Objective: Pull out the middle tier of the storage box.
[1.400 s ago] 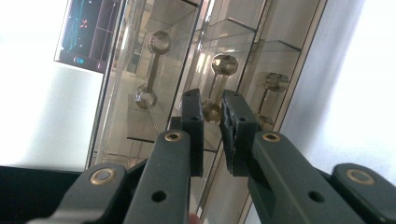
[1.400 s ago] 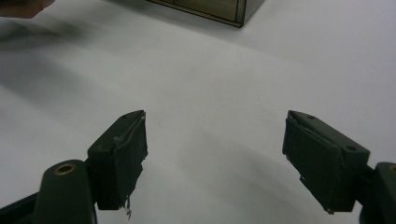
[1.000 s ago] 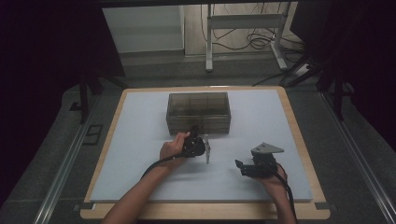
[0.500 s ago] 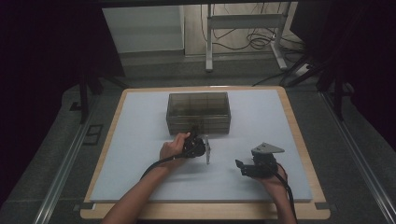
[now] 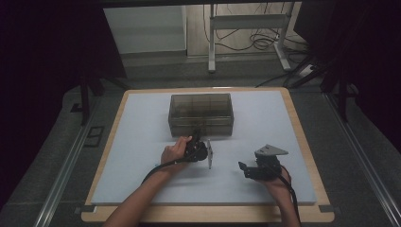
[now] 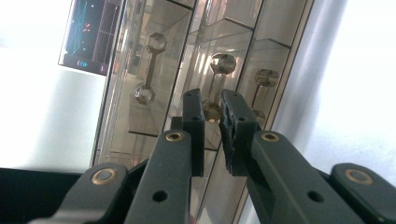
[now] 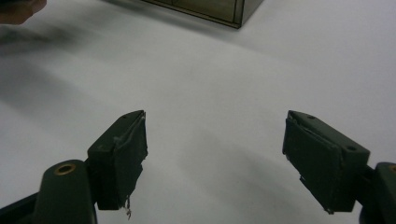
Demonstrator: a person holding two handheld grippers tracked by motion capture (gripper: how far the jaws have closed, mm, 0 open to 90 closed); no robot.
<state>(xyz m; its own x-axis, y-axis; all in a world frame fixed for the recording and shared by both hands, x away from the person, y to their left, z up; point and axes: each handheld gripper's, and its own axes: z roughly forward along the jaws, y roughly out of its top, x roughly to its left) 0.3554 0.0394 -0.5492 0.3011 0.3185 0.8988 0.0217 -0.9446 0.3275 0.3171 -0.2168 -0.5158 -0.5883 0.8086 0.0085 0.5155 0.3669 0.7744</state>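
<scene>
Between the nearly closed left tongs (image 6: 212, 126) sits the drawer box's (image 5: 201, 113) knobbed handle (image 6: 214, 88), ungripped.

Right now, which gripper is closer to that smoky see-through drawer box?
The left gripper: it sits at the box's front, jaws around a drawer handle. The right gripper rests farther back, off to the side.

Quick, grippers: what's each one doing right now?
Left gripper: shut on the drawer handle of the drawer box.
Right gripper: open, holding nothing.

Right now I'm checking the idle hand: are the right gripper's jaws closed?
No, the right gripper has its two black jaws standing wide apart over the bare white table, with nothing between them.
</scene>
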